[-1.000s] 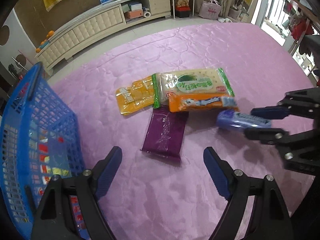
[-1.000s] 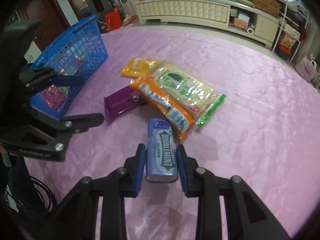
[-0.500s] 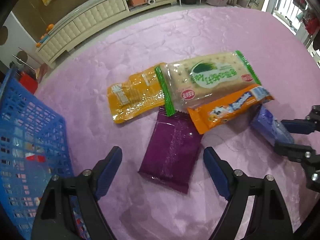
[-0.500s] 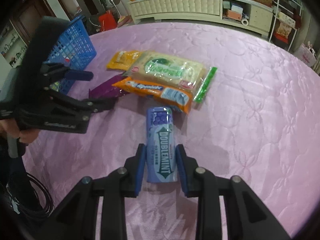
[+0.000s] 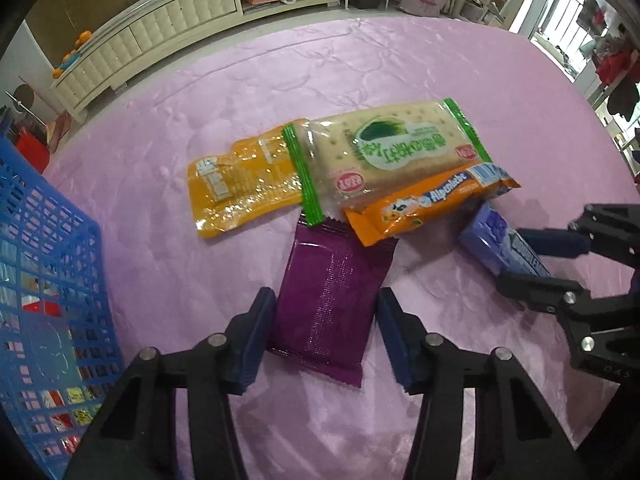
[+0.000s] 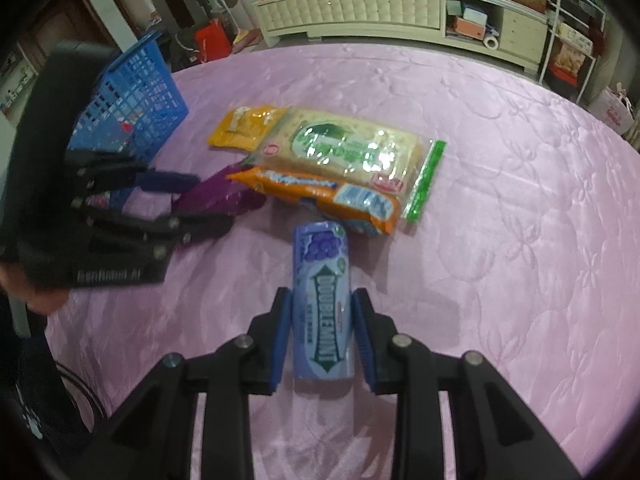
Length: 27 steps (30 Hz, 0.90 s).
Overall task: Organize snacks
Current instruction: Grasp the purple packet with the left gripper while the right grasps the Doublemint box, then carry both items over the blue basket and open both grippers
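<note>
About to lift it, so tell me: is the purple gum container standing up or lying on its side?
Lying on its side. The gum container rests lengthwise on the pink cloth, label up, between the right gripper fingers.

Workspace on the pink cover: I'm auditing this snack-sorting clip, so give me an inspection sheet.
Surface: pink quilted cover, bare around the pile.
Job's things: purple packet, yellow pouch, cracker pack, orange candy pack, gum bottle, blue basket.
Clutter: nothing seen.
Grippers: left gripper closing, astride the purple packet; right gripper opening slightly, astride the gum bottle.
Cables: dark cable at the cover's edge.
Surroundings: cream cabinet, shelves.
</note>
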### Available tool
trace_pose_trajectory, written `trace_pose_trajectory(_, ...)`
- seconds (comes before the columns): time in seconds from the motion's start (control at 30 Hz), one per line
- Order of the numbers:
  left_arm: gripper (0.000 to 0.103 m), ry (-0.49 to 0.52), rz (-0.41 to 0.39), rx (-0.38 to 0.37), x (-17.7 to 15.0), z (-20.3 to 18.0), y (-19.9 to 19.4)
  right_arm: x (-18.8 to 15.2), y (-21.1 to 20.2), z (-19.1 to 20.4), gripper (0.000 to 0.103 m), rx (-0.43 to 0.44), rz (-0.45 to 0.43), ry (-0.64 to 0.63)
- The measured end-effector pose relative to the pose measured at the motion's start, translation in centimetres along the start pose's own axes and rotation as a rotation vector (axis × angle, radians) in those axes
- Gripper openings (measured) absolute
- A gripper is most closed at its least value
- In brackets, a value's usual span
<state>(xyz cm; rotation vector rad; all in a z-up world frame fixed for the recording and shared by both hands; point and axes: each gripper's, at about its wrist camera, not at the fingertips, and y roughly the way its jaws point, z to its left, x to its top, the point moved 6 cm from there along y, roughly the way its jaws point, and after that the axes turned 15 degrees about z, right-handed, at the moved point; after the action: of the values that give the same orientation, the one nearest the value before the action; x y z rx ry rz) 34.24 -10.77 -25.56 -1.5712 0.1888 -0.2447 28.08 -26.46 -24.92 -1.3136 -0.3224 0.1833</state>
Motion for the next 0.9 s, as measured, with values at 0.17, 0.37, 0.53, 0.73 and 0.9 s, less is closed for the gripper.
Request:
trace_pose_trajectory(0.17,0.048,0.011,-0.010,0.006,-1.9,-1.3,0.0,0.5,0.1,0.3,0.035,-0.035,-0.004,0.016)
trace_pose_trajectory(0.37,0.048,0.013,-0.037,-0.019,-4.2,-2.3,-1.2,-0.6,-0.2,1.3,0.035,-0.040,0.017,0.038)
trace_pose_trajectory(0.53,0.048,0.016,-0.111,-0.034,-6.1,-2.3,-4.5,-0.9,-2.5,2.8,0.035,-0.045,-0.010,0.039)
trace_pose_trajectory(0.73,0.048,0.010,-0.221,-0.022,-8.1,-1.1,-10.5,-0.9,-6.8,5.8,0.035,-0.064,-0.071,0.014)
trace_pose_trajectory(0.9,0.048,-0.003,-0.298,-0.003,-9.3,0.8,-14.8,0.1,-9.9,8.8,0.035,-0.056,-0.131,-0.008)
